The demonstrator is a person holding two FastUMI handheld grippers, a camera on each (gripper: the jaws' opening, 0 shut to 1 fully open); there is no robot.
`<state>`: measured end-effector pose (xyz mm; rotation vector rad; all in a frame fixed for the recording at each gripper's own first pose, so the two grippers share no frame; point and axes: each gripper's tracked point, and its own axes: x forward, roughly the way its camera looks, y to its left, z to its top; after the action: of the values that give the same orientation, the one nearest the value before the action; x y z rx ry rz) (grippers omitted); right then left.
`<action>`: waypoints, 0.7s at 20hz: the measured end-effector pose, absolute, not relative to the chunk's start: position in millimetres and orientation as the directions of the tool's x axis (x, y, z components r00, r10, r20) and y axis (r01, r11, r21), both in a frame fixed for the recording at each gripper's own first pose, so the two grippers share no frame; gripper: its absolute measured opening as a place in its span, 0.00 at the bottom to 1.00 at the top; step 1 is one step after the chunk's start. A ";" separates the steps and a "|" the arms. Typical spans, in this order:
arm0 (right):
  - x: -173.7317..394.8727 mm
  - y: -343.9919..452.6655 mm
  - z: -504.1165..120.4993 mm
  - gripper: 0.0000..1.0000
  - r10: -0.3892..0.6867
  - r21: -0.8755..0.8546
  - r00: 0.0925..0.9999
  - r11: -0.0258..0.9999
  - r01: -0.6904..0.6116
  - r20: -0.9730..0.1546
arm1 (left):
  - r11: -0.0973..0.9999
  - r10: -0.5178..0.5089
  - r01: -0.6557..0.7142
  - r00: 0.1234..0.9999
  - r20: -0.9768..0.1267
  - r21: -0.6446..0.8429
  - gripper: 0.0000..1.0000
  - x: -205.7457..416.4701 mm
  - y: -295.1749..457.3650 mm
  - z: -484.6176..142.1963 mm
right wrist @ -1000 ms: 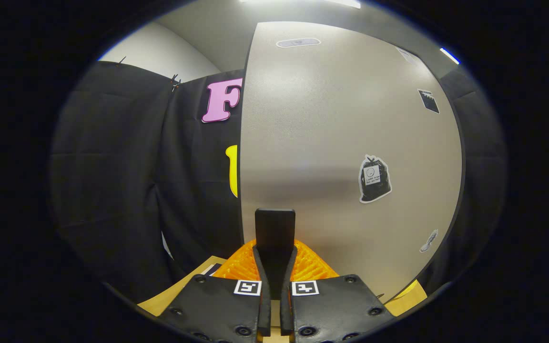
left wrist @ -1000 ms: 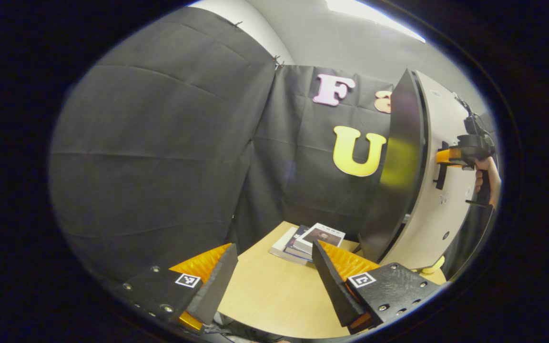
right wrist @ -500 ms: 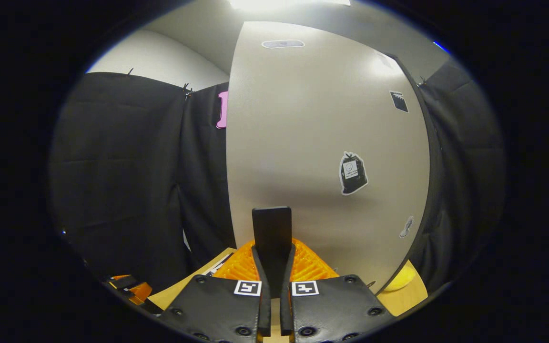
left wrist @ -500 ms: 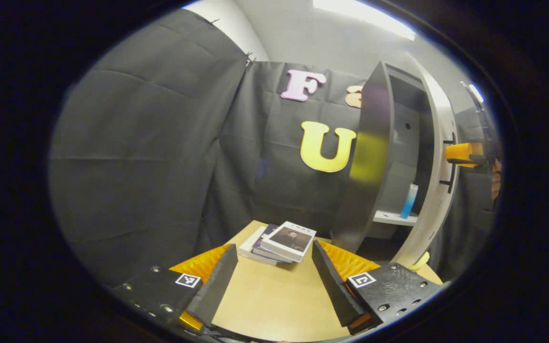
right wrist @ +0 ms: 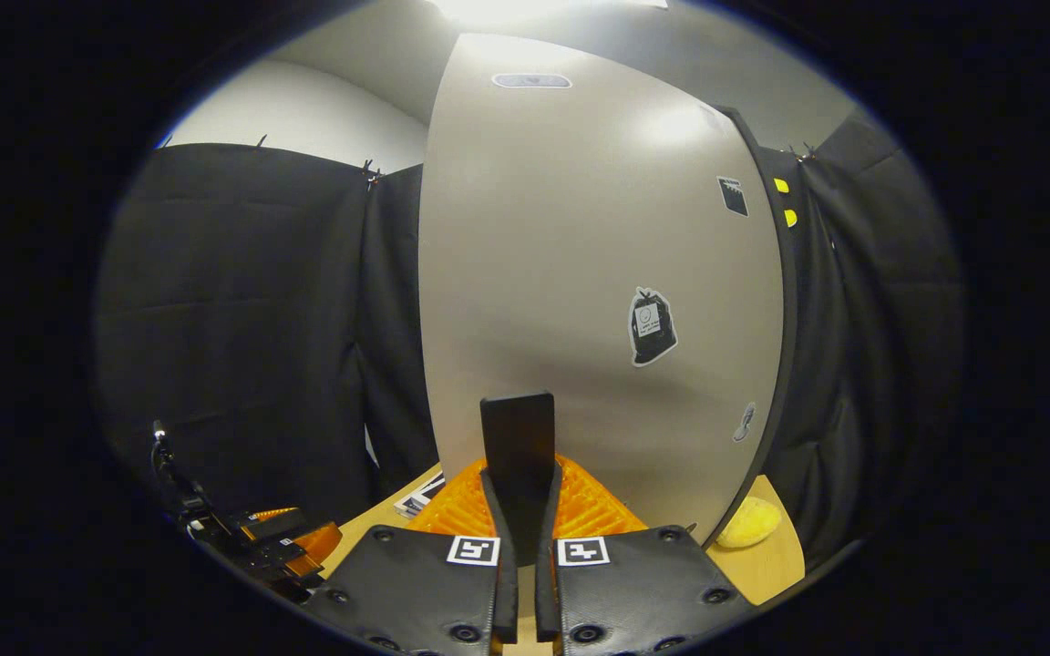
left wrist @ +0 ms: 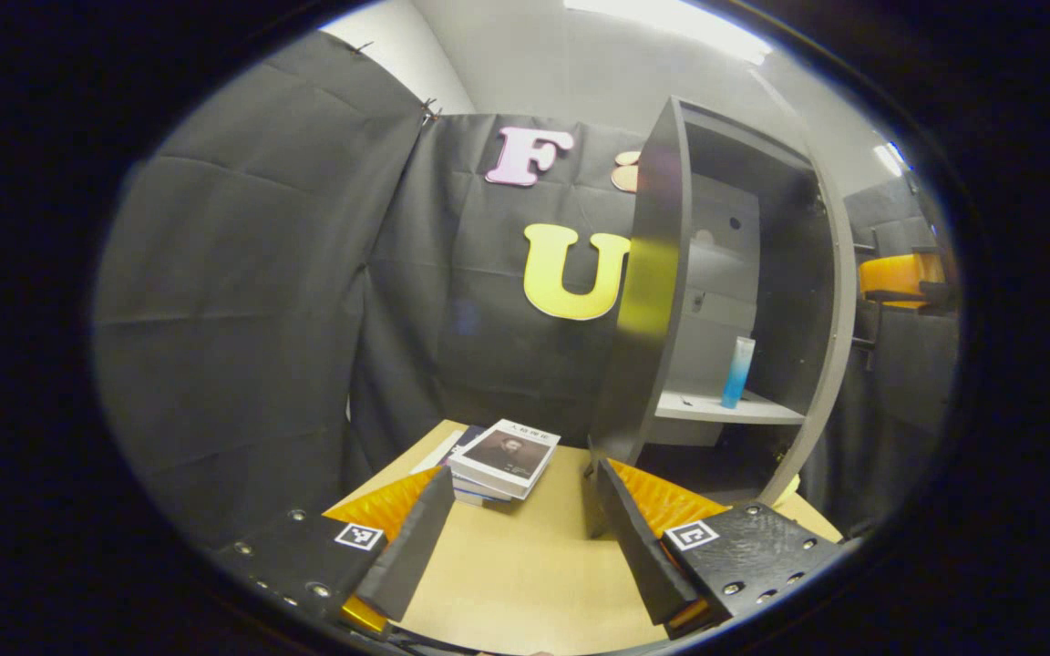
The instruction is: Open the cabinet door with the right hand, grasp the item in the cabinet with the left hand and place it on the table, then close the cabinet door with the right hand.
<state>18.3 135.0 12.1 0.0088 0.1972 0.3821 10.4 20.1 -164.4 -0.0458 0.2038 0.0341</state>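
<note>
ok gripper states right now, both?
Left gripper: open, holding nothing, above the table.
Right gripper: closed on the cabinet door handle.

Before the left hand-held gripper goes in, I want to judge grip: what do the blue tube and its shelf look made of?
The blue tube looks like smooth, glossy plastic, fading from clear to blue. The shelf looks like matte grey laminated board, flat with a squared edge; the core cannot be told.

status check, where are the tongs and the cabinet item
Right tongs shut on door handle, door open. Left tongs open over table. Blue tube upright on shelf, path unblocked.
</note>
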 end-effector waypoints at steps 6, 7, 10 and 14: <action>11.4 121.4 12.8 0.09 0.508 0.083 0.841 0.861 -0.502 -0.185 | 0.990 0.087 -0.110 0.969 -0.231 -0.086 0.96 -15.4 -37.8 -177.4; 9.9 119.2 13.3 0.09 0.527 0.089 0.830 0.850 -0.520 -0.184 | 0.990 0.099 -0.118 0.968 -0.230 -0.072 0.96 -19.0 -46.9 -176.4; 8.3 112.4 13.2 0.09 0.569 0.102 0.802 0.822 -0.560 -0.182 | 0.991 0.122 -0.131 0.973 -0.197 -0.032 0.96 -29.2 -78.6 -169.6; 7.5 102.0 13.8 0.09 0.587 0.113 0.791 0.809 -0.577 -0.170 | 0.992 0.120 -0.125 0.978 -0.168 -0.021 0.96 -38.1 -119.2 -165.8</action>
<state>7.5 102.0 13.8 0.0562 0.2013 0.6266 -38.1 -119.2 -165.8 -0.0320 0.1672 0.1236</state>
